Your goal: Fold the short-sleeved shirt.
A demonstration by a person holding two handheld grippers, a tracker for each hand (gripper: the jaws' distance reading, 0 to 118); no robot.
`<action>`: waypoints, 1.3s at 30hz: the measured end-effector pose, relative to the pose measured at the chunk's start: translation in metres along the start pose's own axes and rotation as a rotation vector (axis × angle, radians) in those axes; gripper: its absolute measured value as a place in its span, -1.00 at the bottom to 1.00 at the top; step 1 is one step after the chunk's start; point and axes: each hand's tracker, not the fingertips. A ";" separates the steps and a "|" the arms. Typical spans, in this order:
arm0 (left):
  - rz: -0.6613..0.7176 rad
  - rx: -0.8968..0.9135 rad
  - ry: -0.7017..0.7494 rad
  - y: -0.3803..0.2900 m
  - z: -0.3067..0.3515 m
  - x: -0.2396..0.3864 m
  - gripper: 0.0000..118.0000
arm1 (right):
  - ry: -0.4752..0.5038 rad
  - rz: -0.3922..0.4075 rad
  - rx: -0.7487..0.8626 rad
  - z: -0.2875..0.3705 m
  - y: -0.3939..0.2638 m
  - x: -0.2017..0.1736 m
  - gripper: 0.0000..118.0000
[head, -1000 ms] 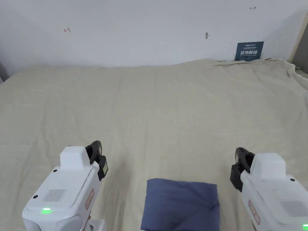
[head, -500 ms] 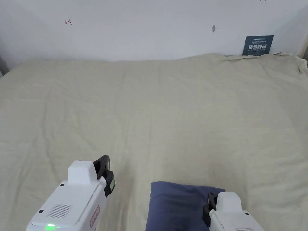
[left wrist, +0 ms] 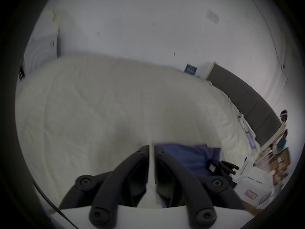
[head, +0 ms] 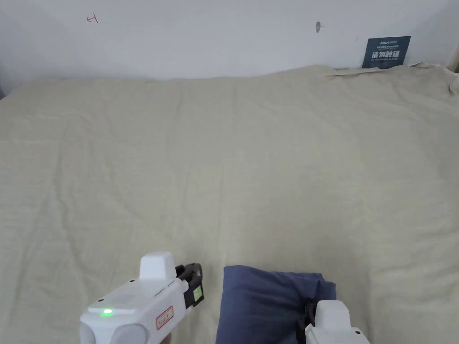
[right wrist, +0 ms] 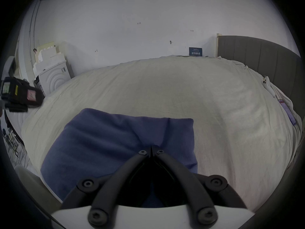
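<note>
The blue short-sleeved shirt (head: 260, 304) lies folded into a small rectangle at the near edge of the bed; it shows as well in the right gripper view (right wrist: 107, 141) and the left gripper view (left wrist: 186, 156). My right gripper (right wrist: 151, 150) is shut, its tips resting on the shirt's right part where the cloth puckers; in the head view it sits at the bottom (head: 309, 313). My left gripper (head: 193, 283) hovers just left of the shirt, apart from it. Its jaws (left wrist: 151, 150) stand almost together with a thin slit and nothing between them.
A cream sheet (head: 233, 179) covers the wide bed up to the white wall. A dark sign (head: 386, 52) leans at the back right. A grey headboard (right wrist: 264, 59) runs along the right side, and white foam boxes (right wrist: 51, 67) stand at the left.
My right gripper has come in from the right and down onto the shirt. My left gripper has swung rightward, closer to the shirt's left edge. The head camera has tilted a little.
</note>
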 end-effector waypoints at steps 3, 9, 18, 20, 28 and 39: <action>0.083 -0.162 -0.107 -0.001 -0.025 -0.008 -0.15 | 0.003 0.021 -0.004 0.000 0.001 0.000 -1.00; 0.128 -0.308 -0.209 -0.006 -0.064 -0.017 0.48 | 0.014 0.064 -0.011 0.000 0.002 0.002 -1.00; 0.095 -0.462 -0.309 0.001 -0.097 -0.016 -0.02 | 0.021 0.066 -0.016 0.014 0.013 -0.010 -1.00; 0.091 -0.483 -0.300 0.002 -0.101 -0.015 -0.22 | 0.023 0.066 -0.017 0.016 0.014 -0.011 -1.00; 0.121 -0.475 -0.298 -0.005 -0.099 -0.016 -0.55 | 0.052 0.071 -0.030 0.026 0.029 -0.011 -1.00; 0.072 -0.356 -0.301 0.026 -0.059 -0.021 -0.64 | 0.068 0.072 0.206 0.089 0.099 0.011 -1.00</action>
